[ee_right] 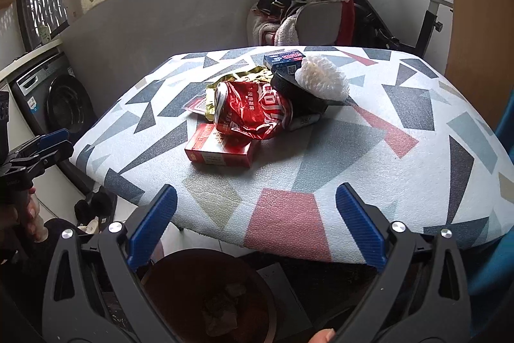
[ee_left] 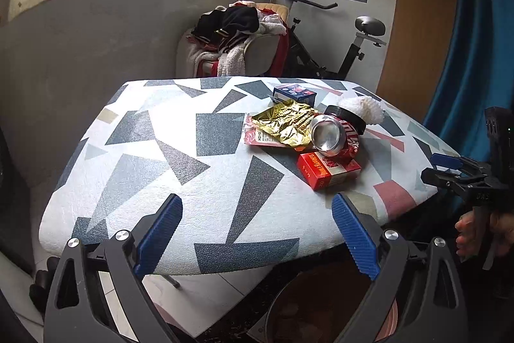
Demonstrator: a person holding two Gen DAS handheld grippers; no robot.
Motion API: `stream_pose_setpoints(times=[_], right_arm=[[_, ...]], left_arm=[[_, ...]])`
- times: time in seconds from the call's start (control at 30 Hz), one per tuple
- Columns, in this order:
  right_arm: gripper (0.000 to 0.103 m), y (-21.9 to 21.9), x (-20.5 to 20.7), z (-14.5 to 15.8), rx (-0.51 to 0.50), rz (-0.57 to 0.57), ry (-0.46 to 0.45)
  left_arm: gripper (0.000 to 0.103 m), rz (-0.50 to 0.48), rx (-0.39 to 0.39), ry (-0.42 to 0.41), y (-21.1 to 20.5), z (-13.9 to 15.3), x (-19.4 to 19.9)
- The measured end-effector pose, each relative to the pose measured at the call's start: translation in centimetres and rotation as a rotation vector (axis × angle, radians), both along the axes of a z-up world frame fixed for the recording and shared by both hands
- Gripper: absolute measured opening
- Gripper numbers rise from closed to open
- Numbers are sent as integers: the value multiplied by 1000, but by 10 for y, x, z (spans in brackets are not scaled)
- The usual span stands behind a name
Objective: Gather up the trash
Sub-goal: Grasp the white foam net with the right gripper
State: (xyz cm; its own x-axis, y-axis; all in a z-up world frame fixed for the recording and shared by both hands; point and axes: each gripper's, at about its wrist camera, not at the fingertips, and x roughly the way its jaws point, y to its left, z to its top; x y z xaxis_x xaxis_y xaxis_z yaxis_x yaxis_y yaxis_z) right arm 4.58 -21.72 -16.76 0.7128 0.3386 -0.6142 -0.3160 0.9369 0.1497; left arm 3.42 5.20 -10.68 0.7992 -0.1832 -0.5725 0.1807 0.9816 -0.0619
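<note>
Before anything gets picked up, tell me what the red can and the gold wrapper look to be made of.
Red can: thin metal, probably aluminium; dented walls, and a shiny silver base in the left wrist view. Gold wrapper: metallised foil or plastic film, hard to say which; crinkled and glossy.

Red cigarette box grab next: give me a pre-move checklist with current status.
1. Left gripper open and empty: ok.
2. Right gripper open and empty: ok.
3. Red cigarette box in view of both wrist cameras: ok.
4. Box free to lift: not ok, the crushed red can leans on its far edge.
5. Near side of the patterned table free of obstacles on the approach: ok.
6. Brown bin below the table's near edge, ready for the drop: ok; how full it is, cannot tell.
</note>
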Motion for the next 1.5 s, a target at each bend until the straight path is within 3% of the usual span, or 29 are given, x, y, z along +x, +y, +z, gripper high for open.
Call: stream_pose_setpoints(times=[0.1,0.3,0.53,0.73,1.03,1.1,1.17,1.27,1.4,1.5], right_arm=[[97,-7,20,10,14,20,8],[97,-13,51,25,-95,-19,-41],[97,-44,99,28,33,-128,-12],[97,-51,138,36,32,-179,-19],[96,-54,200,10,246,-273,97],[88,-54,213,-1,301,-289,156],[87,-54,226,-14,333,-299,222],[74,-47,235,-28,355,-286,329],[42,-32,218,-15,287,-206,262],[34,-38,200,-3,290,-212,196]], left_arm=[[94,0,-8,-17,-3,8,12],[94,-24,-23,-22,-11,14,40],[94,-47,-43,9,-19,3,74],[94,-41,-48,23,-19,-1,91],[94,-23,-112,66,-23,-7,107],[94,-30,-123,76,-27,-8,109],[94,-37,-128,79,-32,-7,110],[94,-58,-143,89,-40,-6,114],[94,-81,-161,106,-54,-8,121],[94,-109,-175,124,-70,-11,127]])
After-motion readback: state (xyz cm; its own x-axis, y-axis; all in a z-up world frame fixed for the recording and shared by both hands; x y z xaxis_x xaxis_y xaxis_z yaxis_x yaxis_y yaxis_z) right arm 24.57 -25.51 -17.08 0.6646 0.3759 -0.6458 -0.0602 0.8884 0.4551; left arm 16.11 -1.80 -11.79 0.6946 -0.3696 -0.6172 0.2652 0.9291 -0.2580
